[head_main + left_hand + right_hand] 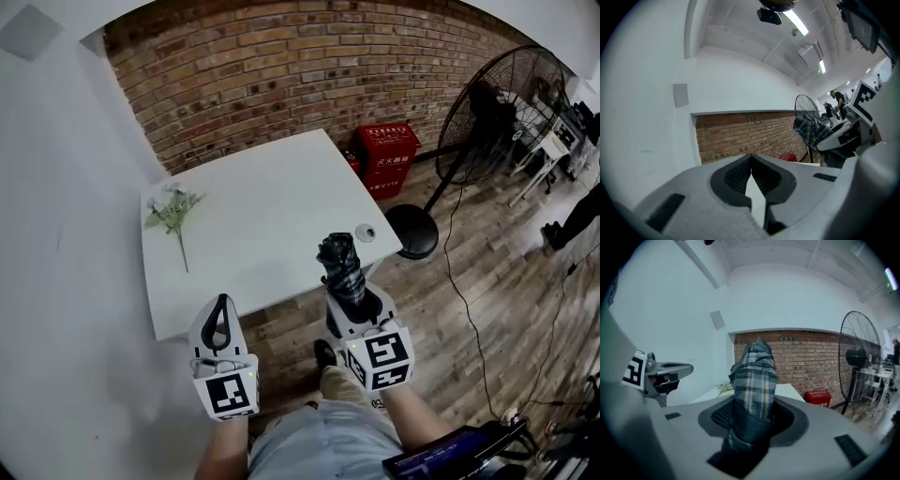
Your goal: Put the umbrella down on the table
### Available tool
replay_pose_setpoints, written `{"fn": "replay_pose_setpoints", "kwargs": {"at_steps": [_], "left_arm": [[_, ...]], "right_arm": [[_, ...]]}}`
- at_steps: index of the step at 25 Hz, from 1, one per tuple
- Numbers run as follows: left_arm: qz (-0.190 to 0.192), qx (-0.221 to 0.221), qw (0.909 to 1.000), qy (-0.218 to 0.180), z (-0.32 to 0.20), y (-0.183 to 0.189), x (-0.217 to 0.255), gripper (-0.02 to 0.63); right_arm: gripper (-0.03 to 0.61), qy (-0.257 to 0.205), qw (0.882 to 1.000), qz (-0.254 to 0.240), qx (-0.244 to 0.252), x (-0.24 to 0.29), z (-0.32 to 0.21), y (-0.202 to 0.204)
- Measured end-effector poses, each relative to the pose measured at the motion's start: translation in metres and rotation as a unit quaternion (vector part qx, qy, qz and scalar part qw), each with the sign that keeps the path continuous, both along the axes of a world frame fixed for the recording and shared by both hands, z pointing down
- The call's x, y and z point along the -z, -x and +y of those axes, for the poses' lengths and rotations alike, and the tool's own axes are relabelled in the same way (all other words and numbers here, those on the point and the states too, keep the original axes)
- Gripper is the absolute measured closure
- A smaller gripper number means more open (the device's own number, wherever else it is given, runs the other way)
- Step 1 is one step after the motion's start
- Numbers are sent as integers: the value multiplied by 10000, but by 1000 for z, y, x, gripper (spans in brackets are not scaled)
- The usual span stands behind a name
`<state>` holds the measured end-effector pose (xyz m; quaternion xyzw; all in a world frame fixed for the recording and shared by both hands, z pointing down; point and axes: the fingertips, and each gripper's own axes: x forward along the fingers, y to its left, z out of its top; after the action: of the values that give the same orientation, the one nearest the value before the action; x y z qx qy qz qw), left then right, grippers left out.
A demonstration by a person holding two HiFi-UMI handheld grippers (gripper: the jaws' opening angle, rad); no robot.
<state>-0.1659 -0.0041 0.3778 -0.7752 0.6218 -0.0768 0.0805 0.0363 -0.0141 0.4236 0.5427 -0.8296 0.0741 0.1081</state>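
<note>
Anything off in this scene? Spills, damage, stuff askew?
Nothing spilled or damaged. Two small things: a flower sprig lies loose, flat on the table near its left edge, and a small round object sits very close to the right edge. The umbrella is in the right gripper.

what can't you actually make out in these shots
- umbrella, lower end: buried inside the right gripper, in the head view and the right gripper view.
- small round thing near the corner of the table: too small to identify, head view.
- red box, its print: too small to read, head view.
</note>
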Motion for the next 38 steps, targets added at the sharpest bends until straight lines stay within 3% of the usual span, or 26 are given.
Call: {"fn": "replay_pose_setpoints", "kwargs": {"at_steps": [8, 12, 16, 20, 30, 38], "left_arm": [[-152, 332, 9992, 184, -82, -22, -8, 606], [-384, 435, 9983, -30, -123, -30, 1, 606], [-298, 613, 9977, -32, -157, -38, 14, 606], [-434, 685, 9960, -371, -184, -42, 31, 606], [-322, 931, 9935, -567, -223, -26, 53, 606], [-194, 852, 9955, -368, -264, -11, 37, 606]], "right_arm": [[393, 191, 9995, -87, 231, -13, -91, -26], [393, 103, 9992, -108, 357, -6, -138, -37], [393, -54, 9988, -141, 461, 7, -180, -44], [393, -270, 9981, -104, 550, 23, -217, -51], [393, -541, 9967, -54, 603, 49, -274, -45], [393, -430, 9977, 107, 521, 39, -309, -35]]}}
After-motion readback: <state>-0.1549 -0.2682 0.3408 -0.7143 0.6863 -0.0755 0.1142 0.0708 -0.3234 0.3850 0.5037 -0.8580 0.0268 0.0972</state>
